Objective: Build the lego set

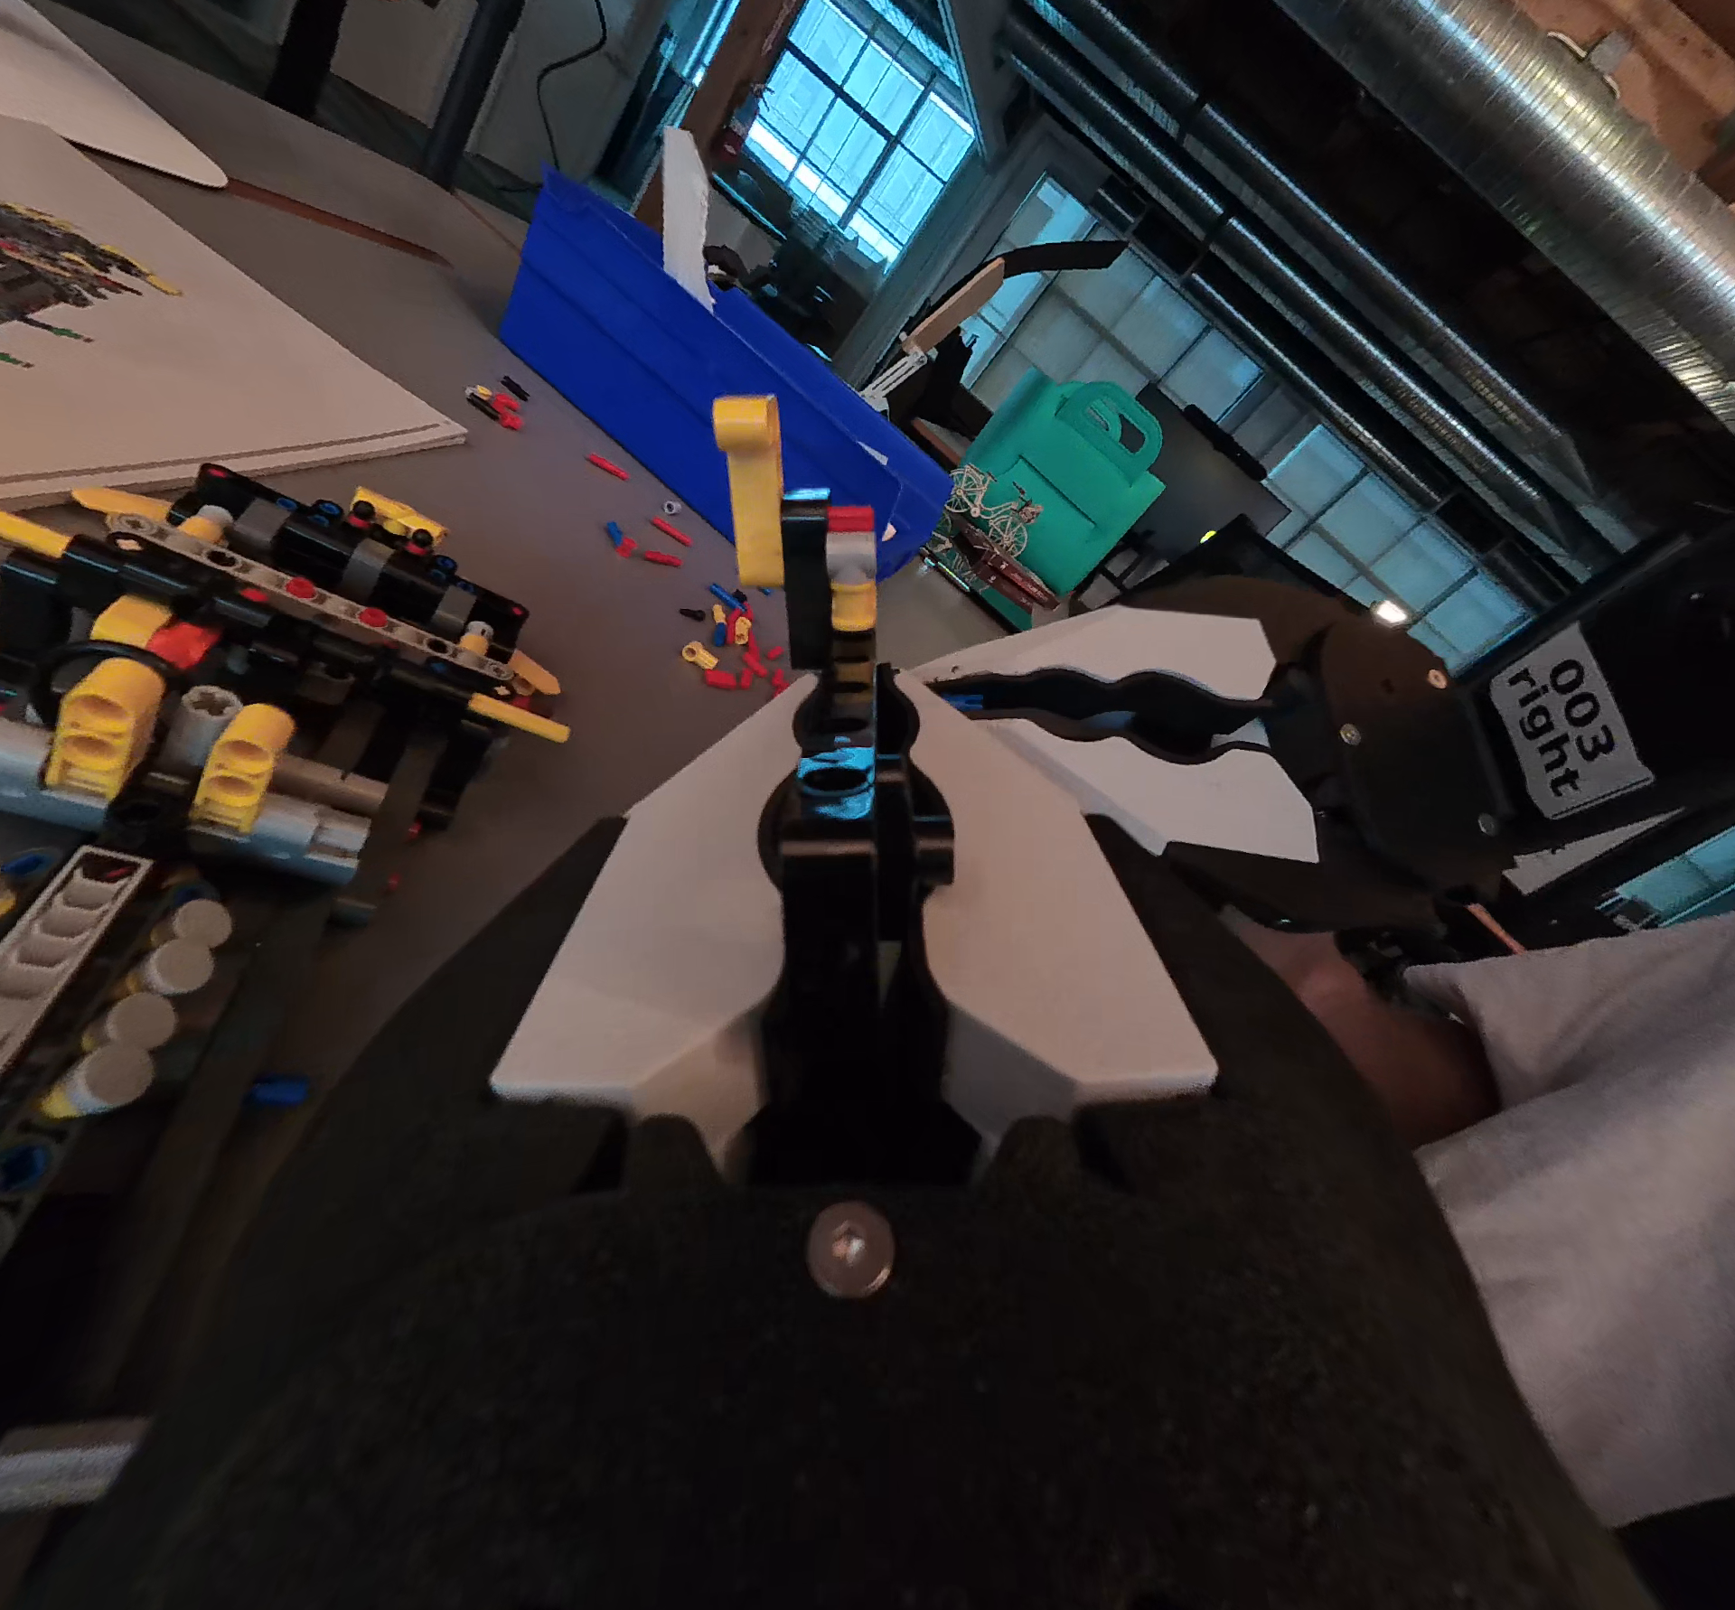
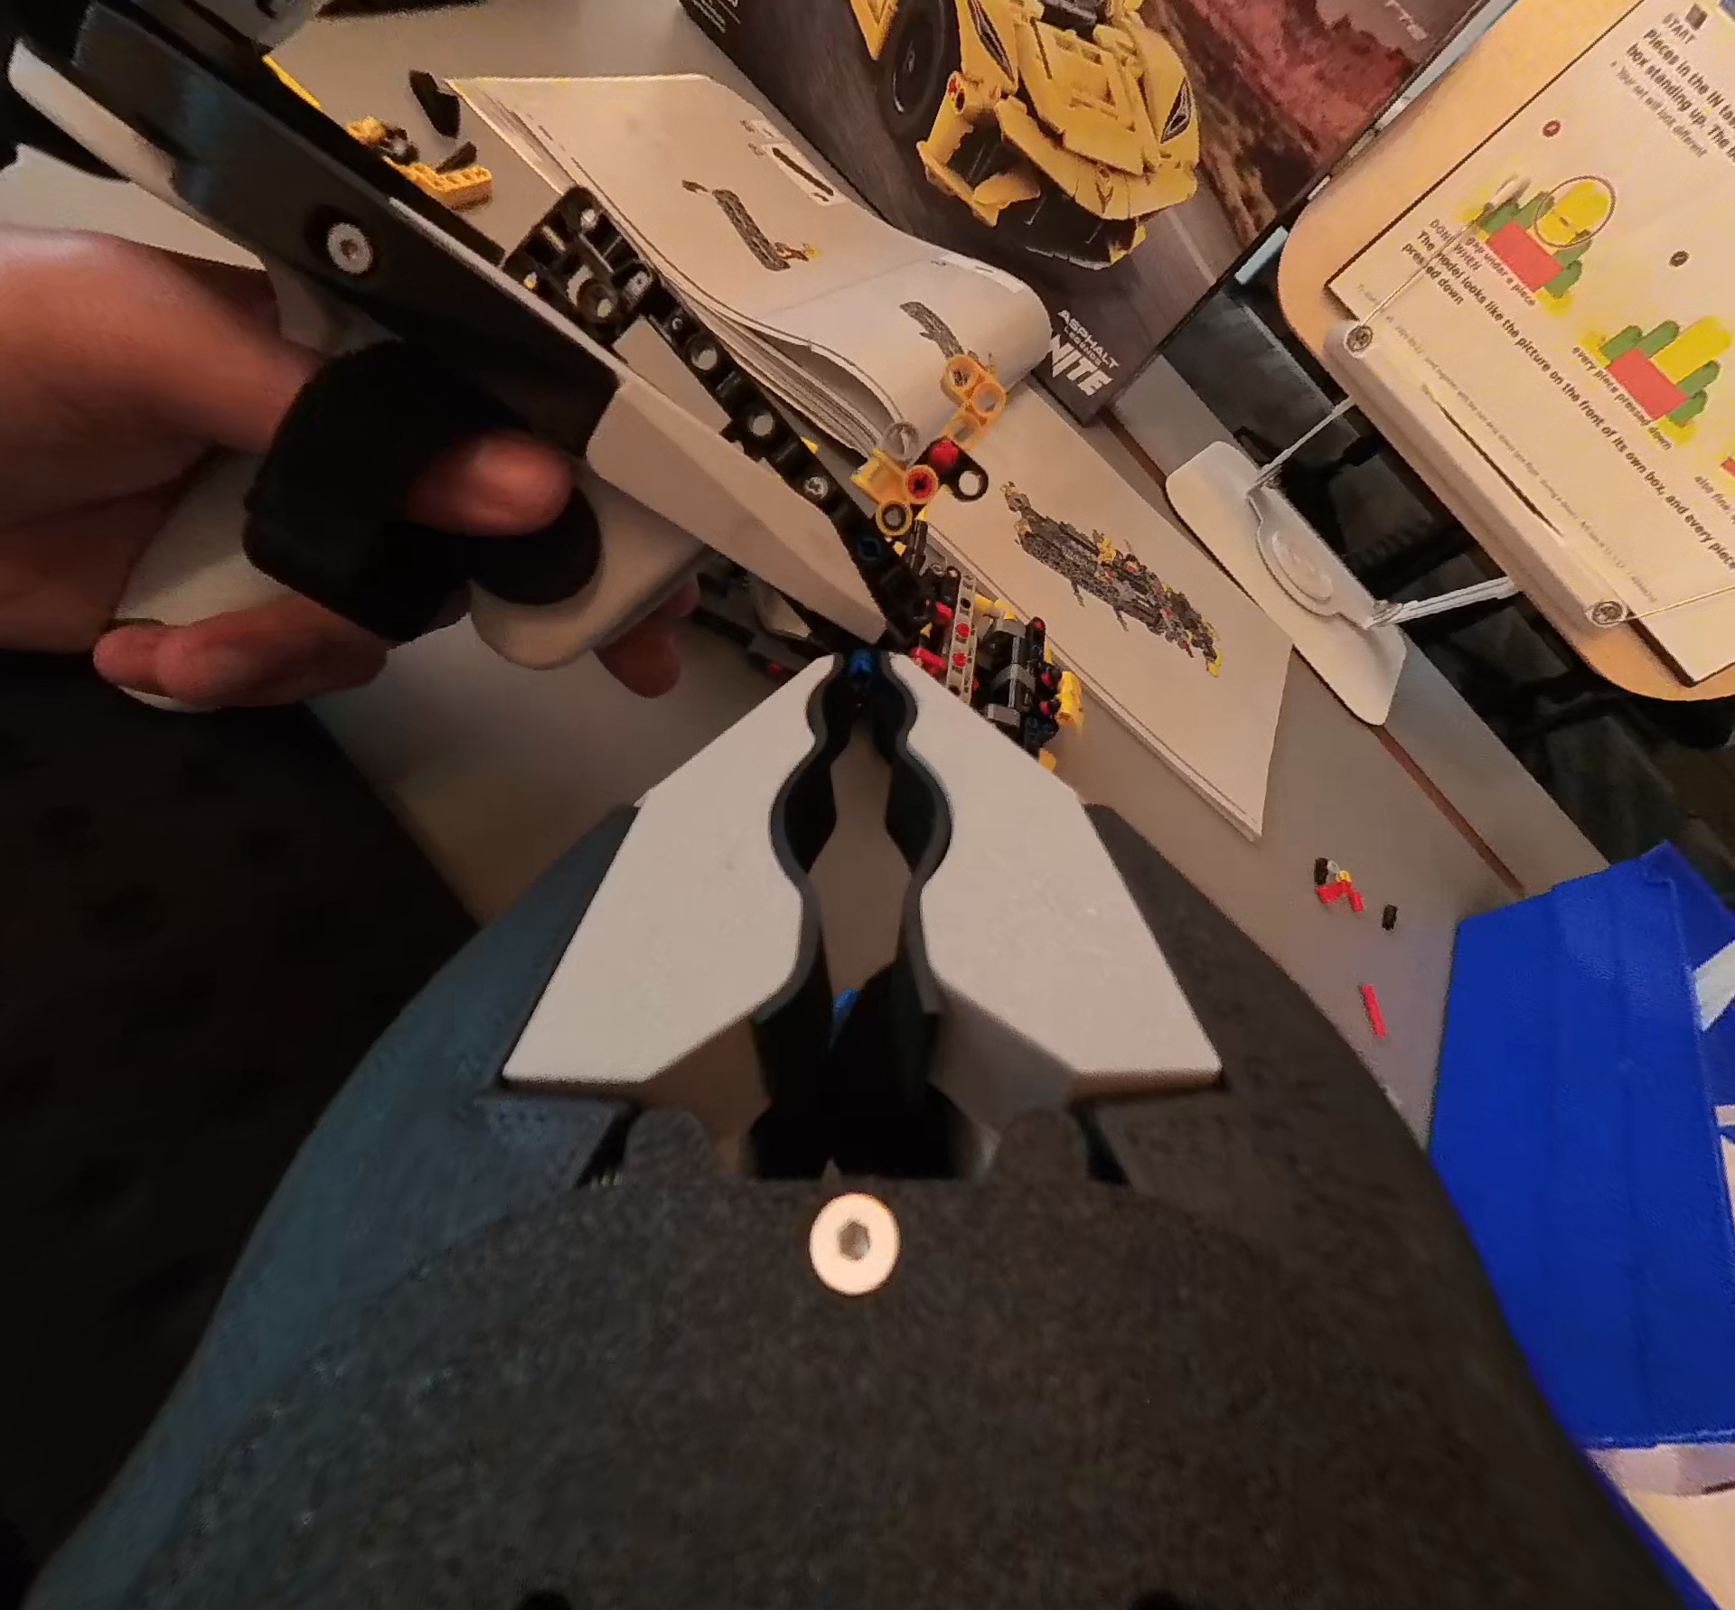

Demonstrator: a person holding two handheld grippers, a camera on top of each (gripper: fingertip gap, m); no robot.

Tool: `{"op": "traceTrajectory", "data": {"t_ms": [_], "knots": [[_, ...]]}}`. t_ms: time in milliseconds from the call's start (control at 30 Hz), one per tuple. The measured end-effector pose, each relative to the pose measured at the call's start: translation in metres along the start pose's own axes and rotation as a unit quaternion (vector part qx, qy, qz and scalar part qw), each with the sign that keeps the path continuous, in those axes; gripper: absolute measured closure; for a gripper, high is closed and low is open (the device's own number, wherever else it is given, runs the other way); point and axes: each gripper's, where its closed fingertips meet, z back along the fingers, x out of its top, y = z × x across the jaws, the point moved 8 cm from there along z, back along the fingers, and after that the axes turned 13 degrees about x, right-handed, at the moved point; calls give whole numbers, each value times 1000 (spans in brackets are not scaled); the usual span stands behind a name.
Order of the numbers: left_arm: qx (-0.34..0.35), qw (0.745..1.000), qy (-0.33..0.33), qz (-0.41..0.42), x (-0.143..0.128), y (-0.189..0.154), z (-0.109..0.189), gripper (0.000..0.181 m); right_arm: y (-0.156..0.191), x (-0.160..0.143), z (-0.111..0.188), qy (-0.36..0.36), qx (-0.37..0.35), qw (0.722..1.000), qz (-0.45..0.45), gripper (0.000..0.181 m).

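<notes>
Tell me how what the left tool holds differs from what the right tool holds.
The left tool clamps a long black beam assembly with yellow and red parts at its far end; the right tool pinches only a tiny blue pin. The beam assembly sticks far past the tips; the blue pin barely shows between them. Both tools are shut on their piece, above the table.

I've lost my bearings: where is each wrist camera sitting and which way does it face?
Left wrist view: behind the left gripper, tilted up over the table at windows; clamps a black beam subassembly; a sleeve shows.
Right wrist view: behind the right gripper, facing down at the manual and set box; pinches a blue pin; a hand shows.
Shared: subassembly, blue bin, chassis, each other's gripper.
</notes>
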Motion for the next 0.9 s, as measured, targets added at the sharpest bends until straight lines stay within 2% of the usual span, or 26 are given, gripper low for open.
{"op": "traceTrajectory", "data": {"t_ms": [33,267,367,467,600,700,767,867,900], "knots": [[0,1000,-2,-4,0,-1,0,172,0,0,1,-6,-1,1000,-7,178],[-12,999,-9,33,0,1,1,172,3,-2,0,-51,-18,994,-95,178],[3,999,-17,29,1,1,2,172,2,-3,-3,-71,-13,989,-131,178],[29,999,-17,4,0,0,2,172,3,-4,-6,-63,-22,992,-104,178],[43,999,-4,-28,-1,-3,1,172,5,-7,-5,-33,-31,999,-11,178],[45,998,2,-34,-2,-4,0,172,2,-10,-4,-38,-15,999,-17,178],[52,998,-2,-31,-1,-2,-1,172,0,-11,-6,-60,-6,997,-57,178],[71,997,-22,-19,2,2,1,171,-6,-12,-14,-118,34,974,-189,178],[72,997,-25,-17,3,3,2,171,-7,-11,-16,-123,36,971,-203,178]]}}
